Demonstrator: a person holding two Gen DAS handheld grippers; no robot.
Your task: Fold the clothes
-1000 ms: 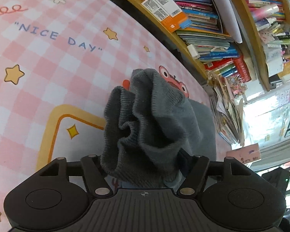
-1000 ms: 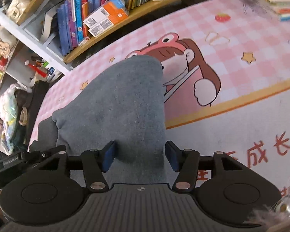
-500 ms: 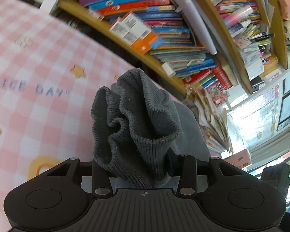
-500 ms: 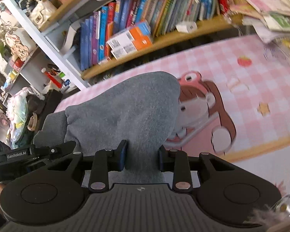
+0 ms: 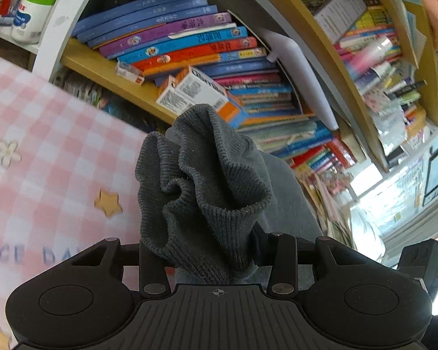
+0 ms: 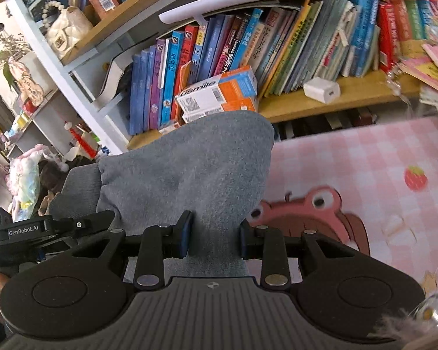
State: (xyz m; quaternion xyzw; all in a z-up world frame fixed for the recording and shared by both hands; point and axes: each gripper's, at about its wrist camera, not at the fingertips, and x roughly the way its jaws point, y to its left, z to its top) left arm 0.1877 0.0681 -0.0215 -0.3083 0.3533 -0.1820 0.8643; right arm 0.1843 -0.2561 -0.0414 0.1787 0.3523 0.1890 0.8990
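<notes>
A grey garment is held up between both grippers above a pink checked mat [image 5: 43, 160]. My left gripper [image 5: 207, 250] is shut on its dark ribbed cuff [image 5: 201, 192], which bunches up in front of the camera. My right gripper [image 6: 214, 237] is shut on the smoother grey fabric [image 6: 189, 178], which rises between the fingers. The left gripper's body [image 6: 41, 230] shows at the left of the right wrist view, level with the right one.
A wooden bookshelf [image 6: 330, 99] packed with books stands just beyond the mat's far edge. An orange and white box [image 5: 198, 93] lies on its lower shelf. The mat [image 6: 365, 175] with a pink cartoon figure extends to the right.
Both grippers have lifted and tilted up with the garment: the views have swung from the mat towards the bookshelf. The right gripper's fingers have closed tighter on the fabric.
</notes>
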